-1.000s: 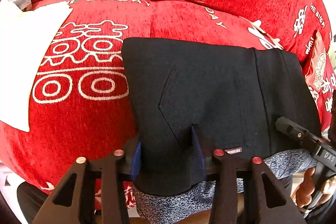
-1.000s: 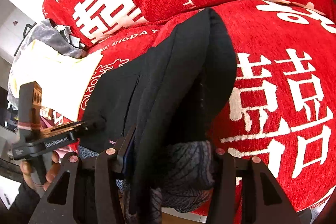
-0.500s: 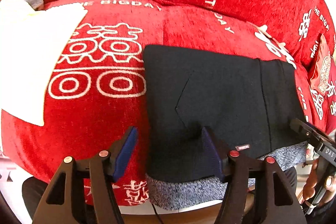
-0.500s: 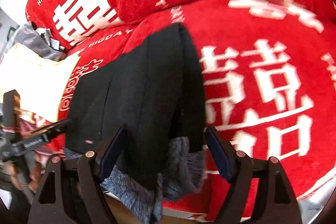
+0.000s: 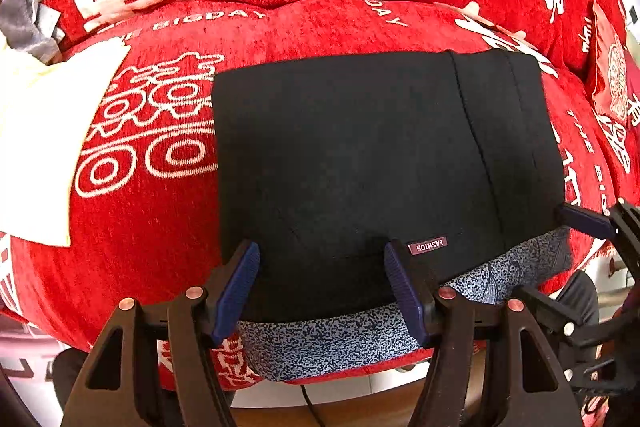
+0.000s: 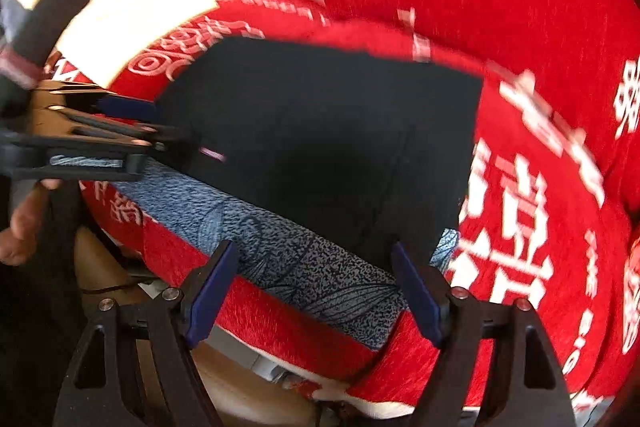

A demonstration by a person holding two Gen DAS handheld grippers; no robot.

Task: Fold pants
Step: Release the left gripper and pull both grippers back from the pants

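both grippers, left gripper (image 5: 324,283) and right gripper (image 6: 320,285), gape wide and empty over the folded pants (image 5: 360,155), whose near edge overhangs the cushion (image 5: 140,227) and could slide off.

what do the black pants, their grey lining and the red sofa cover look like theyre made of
Black pants: smooth matte fabric, probably a knit; no sheen, stitched seams. Grey lining: speckled fleecy-looking inner layer showing at the near edge. Red sofa cover: plush, chenille-like pile with white printed or woven characters; fuzzy texture visible.
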